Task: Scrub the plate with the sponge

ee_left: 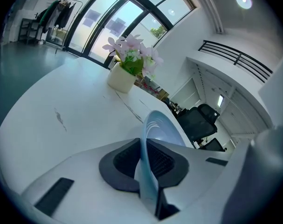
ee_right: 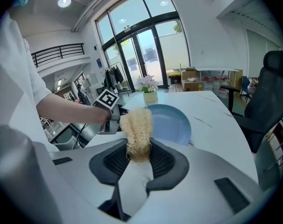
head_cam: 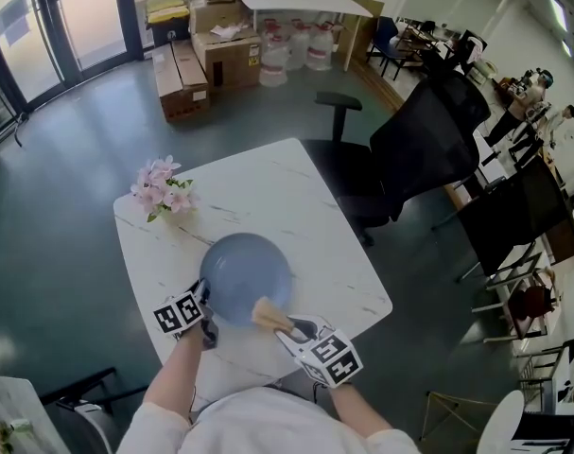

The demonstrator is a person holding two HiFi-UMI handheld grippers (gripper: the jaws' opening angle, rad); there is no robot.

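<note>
**Head view.**
- Plate (head_cam: 244, 277): blue, on the white tabletop (head_cam: 268, 187).
- Left tool (head_cam: 200, 312): at the plate's near-left rim, probably to anchor it against scrubbing.
- Right tool (head_cam: 288, 327): at the plate's near-right rim, carrying the sponge (head_cam: 268, 313), whose tip overlaps the plate.
- Flower pot (head_cam: 161, 189): beyond the plate, well apart.

**Left gripper view.** Jaws pinch the plate's rim edge-on.

**Right gripper view.** Jaws clamp the fibrous sponge's base, so its free end projects toward the plate's face, ready for rubbing. Contact cannot be told.
</note>
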